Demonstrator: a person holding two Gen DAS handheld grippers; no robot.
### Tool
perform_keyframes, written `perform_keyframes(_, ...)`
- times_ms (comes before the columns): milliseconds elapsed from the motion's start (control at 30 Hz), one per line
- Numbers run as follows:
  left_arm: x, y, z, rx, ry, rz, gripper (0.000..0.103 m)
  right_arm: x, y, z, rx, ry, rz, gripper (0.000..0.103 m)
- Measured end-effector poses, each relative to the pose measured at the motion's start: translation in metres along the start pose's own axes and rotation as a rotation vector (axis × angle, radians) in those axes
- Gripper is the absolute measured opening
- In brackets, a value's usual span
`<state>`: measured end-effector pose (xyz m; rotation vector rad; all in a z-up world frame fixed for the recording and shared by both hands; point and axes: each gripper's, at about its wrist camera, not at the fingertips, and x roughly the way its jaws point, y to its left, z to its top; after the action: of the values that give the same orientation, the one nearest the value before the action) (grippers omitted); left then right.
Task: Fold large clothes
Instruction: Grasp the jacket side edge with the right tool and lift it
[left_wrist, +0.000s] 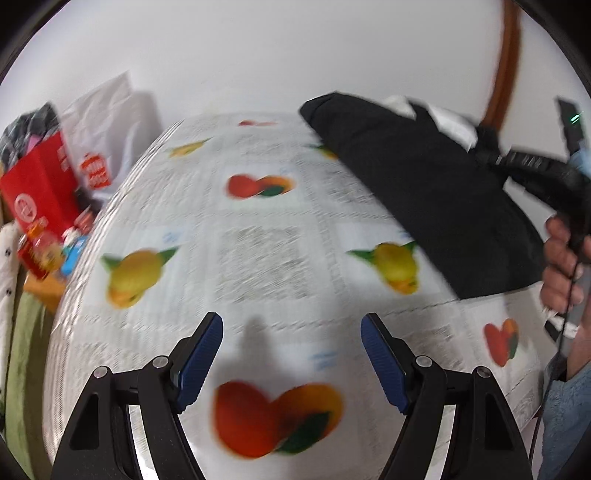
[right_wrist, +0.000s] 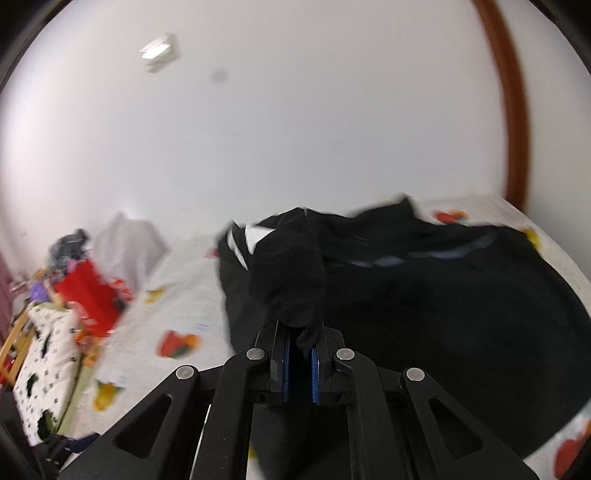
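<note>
A black garment (right_wrist: 424, 306) with white stripes lies bunched on a table covered by a fruit-print cloth (left_wrist: 258, 236). My right gripper (right_wrist: 300, 332) is shut on a fold of the black garment and holds it lifted off the table. In the left wrist view the garment (left_wrist: 424, 192) hangs from the right gripper (left_wrist: 491, 155) at the far right. My left gripper (left_wrist: 291, 332) is open and empty above the bare cloth, well left of the garment.
A red box (left_wrist: 40, 188) and a white bag (left_wrist: 107, 122) stand beyond the table's left edge, with small items beside them. A spotted white cushion (right_wrist: 44, 369) lies at the left. A brown frame (right_wrist: 513, 110) stands at the back right against a white wall.
</note>
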<state>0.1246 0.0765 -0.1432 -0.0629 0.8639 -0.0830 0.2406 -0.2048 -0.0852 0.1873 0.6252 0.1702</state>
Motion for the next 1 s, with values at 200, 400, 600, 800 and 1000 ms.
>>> perform_keyframes(200, 0.023, -0.051, 0.016, 0.063, 0.017, -0.096, 0.075, 0.025, -0.048, -0.025, -0.02, 0.159, -0.104, 0.015)
perform_keyframes(400, 0.043, -0.092, 0.019, 0.12, 0.036, -0.13, 0.075, 0.003, -0.084, -0.039, -0.067, 0.132, -0.179, 0.045)
perform_keyframes(600, 0.064, -0.129, 0.024, 0.138, 0.057, -0.163, 0.074, -0.005, -0.132, -0.045, -0.122, 0.175, -0.22, 0.048)
perform_keyframes(800, 0.077, -0.144, 0.029, 0.088, 0.042, -0.159, 0.059, 0.002, -0.149, -0.061, -0.141, 0.223, -0.221, 0.048)
perform_keyframes(1000, 0.073, -0.145, 0.03, 0.05, 0.02, -0.115, 0.012, 0.015, -0.14, -0.063, -0.207, 0.241, -0.217, 0.047)
